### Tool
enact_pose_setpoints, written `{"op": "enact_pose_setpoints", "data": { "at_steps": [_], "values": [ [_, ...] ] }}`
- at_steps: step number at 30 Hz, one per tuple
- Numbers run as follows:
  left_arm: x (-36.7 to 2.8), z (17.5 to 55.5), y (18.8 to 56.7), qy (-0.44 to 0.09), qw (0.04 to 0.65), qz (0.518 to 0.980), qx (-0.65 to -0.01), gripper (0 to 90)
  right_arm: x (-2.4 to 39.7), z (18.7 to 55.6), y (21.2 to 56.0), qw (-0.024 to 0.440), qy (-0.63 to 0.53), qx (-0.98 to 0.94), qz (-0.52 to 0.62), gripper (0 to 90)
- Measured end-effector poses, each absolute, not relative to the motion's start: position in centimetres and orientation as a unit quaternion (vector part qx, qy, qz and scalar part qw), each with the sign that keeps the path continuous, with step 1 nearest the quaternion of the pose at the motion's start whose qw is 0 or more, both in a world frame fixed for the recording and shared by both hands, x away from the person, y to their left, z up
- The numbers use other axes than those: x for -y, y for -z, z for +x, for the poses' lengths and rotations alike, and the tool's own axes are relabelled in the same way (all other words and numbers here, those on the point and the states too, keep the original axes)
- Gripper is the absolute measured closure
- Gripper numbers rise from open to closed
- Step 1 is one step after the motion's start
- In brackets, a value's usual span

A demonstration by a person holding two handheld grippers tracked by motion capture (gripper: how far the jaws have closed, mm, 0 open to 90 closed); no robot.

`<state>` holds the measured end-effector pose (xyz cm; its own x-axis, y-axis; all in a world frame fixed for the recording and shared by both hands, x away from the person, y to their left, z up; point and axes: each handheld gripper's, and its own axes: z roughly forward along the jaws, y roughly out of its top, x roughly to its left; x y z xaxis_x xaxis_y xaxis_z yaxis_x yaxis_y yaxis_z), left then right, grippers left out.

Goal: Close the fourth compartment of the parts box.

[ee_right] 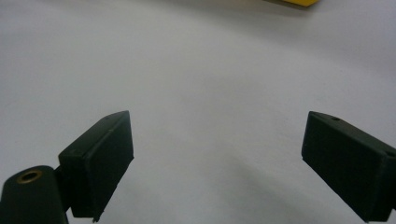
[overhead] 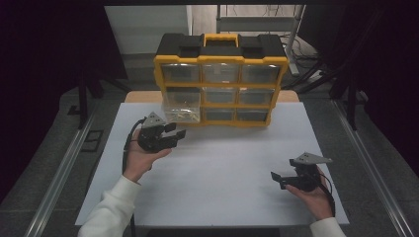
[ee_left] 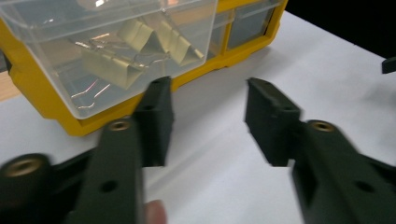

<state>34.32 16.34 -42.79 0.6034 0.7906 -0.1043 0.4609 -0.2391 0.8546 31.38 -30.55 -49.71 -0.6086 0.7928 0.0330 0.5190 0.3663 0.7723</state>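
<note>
White tabletop [overhead: 212,173] w/ dark surroundings, metal rails either side. Nearest the person: right gripper [overhead: 277,177] at front right, low over the bare surface, jaws wide apart, nothing btwn them; right gripper view has just white table under the pads. Left gripper [overhead: 179,132] sits further in, at left, jaws part-way apart w/ a clear gap & nothing in it, pointing toward the pulled-out clear drawer [overhead: 183,105]. Drawer sticks out of the yellow/black organizer [overhead: 221,81], left column, middle row, just beyond the left tips, not touching. In left gripper view, gold binder clips [ee_left: 135,51] lie inside the drawer [ee_left: 93,56]. Organizer stands at the table's far edge; other drawers pushed in.
</note>
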Motion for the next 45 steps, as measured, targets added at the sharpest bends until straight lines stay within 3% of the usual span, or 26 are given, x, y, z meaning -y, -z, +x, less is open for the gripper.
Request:
{"op": "enact_pose_setpoints", "data": {
  "at_steps": [10, 34, 45],
  "values": [
    [-16.8, 36.4, 43.2, -0.16, 0.462, 0.764, -0.42, 89.2, 30.5, 31.4, 49.8, 0.175, -0.388, -0.809, 0.406, 9.5],
    [-15.4, 38.7, 42.0, -0.218, 0.438, 0.759, -0.43, 89.8, 30.5, 31.4, 49.7, 0.174, -0.391, -0.807, 0.406, 9.5],
    [-15.5, 39.4, 42.0, -0.213, 0.438, 0.756, -0.437, 89.8, 30.5, 31.3, 49.6, 0.175, -0.392, -0.808, 0.405, 9.5]
  ]
}}
